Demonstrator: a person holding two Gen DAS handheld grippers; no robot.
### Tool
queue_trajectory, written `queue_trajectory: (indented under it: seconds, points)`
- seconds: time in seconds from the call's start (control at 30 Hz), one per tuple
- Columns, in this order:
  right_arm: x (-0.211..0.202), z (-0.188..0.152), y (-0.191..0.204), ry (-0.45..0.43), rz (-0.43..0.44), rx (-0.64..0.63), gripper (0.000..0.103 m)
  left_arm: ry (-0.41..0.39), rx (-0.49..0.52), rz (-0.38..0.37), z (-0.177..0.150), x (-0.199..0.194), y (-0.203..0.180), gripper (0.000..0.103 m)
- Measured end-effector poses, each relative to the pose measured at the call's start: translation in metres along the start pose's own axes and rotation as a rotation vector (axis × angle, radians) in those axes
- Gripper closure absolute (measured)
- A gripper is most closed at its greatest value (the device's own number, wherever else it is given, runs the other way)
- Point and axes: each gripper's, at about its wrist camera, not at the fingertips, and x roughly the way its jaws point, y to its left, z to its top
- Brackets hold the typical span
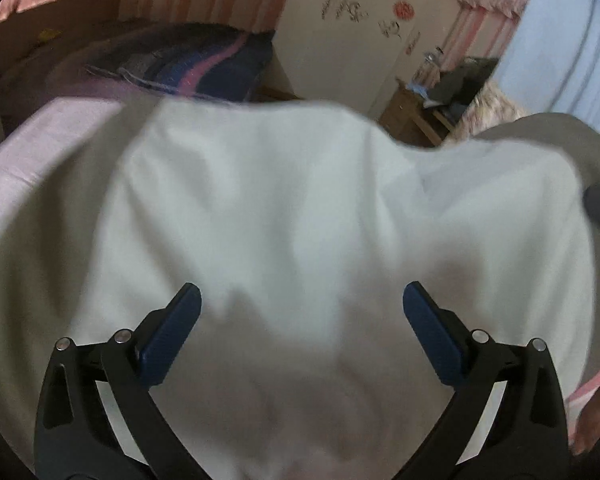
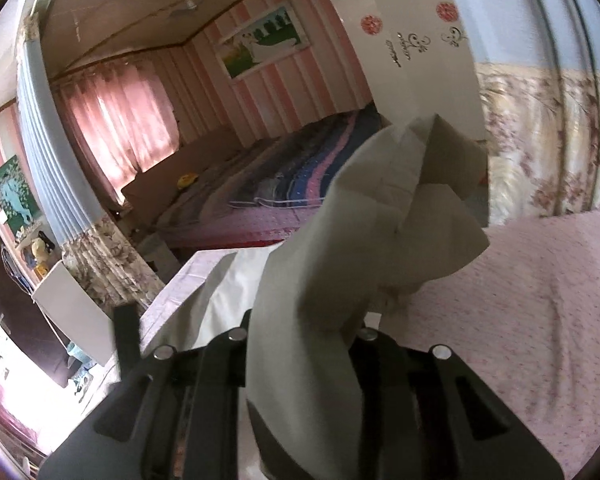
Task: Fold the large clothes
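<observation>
Hovering over the white garment (image 1: pixel 300 208), the left gripper (image 1: pixel 302 300) points down with its blue fingers (image 1: pixel 176 328) spread wide, gripping nothing; the cloth lies across the pink bed (image 1: pixel 32 148). Seen from the right wrist, the right gripper (image 2: pixel 300 344) is lifted, clamped on a bunch of that garment (image 2: pixel 364 216), which rises above the bed's near edge (image 2: pixel 540 320).

White garment (image 1: pixel 284 208) blocks everything ahead of the left tongs (image 1: pixel 302 300); pink bed (image 2: pixel 532 320) lies bare at 3 o'clock.
</observation>
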Motion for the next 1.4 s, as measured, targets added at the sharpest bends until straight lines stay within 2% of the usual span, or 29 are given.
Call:
queue_trajectory:
  seconds: [0.1, 0.2, 0.4, 0.5, 0.57, 0.6, 0.77, 0.93, 1.03, 1.13, 1.23, 1.3, 1.4]
  points:
    - [0.016, -0.002, 0.023, 0.008, 0.003, -0.022, 0.083, -0.043, 0.022, 0.060, 0.010, -0.026, 0.020, 0.003]
    - [0.036, -0.010, 0.045, 0.039, 0.004, -0.051, 0.083, -0.070, -0.051, 0.077, 0.015, -0.047, 0.055, 0.003]
    - [0.094, -0.050, 0.096, 0.147, -0.070, -0.199, 0.081, -0.138, -0.189, 0.107, 0.023, -0.081, 0.113, 0.003]
    - [0.121, -0.078, 0.120, 0.209, -0.118, -0.301, 0.073, -0.154, -0.224, 0.103, 0.025, -0.088, 0.124, 0.003]
    - [0.129, -0.092, 0.133, 0.222, -0.120, -0.350, 0.050, -0.153, -0.225, 0.094, 0.025, -0.091, 0.127, 0.003]
    - [0.129, -0.095, 0.138, 0.215, -0.126, -0.370, 0.045, -0.152, -0.219, 0.093, 0.024, -0.092, 0.128, 0.003]
    - [0.100, -0.093, 0.147, 0.144, -0.138, -0.410, 0.027, -0.137, -0.182, 0.097, 0.020, -0.095, 0.126, 0.003]
    - [0.052, -0.082, 0.149, 0.078, -0.156, -0.419, 0.016, -0.129, -0.165, 0.124, 0.022, -0.095, 0.128, 0.003]
    - [0.018, -0.070, 0.149, -0.008, -0.182, -0.378, 0.013, -0.127, -0.140, 0.156, 0.021, -0.099, 0.126, 0.003]
    - [-0.024, -0.057, 0.137, -0.156, -0.290, -0.328, 0.006, -0.141, -0.110, 0.188, 0.021, -0.105, 0.120, 0.003]
    - [-0.051, -0.044, 0.109, -0.254, -0.420, -0.259, 0.003, -0.158, -0.073, 0.165, 0.022, -0.115, 0.105, 0.003]
    - [-0.058, -0.040, 0.086, -0.275, -0.491, -0.218, 0.003, -0.173, -0.019, 0.138, 0.021, -0.123, 0.082, 0.003]
    - [-0.064, -0.036, 0.043, -0.256, -0.561, -0.145, 0.003, -0.208, 0.078, 0.097, 0.015, -0.135, 0.034, 0.003]
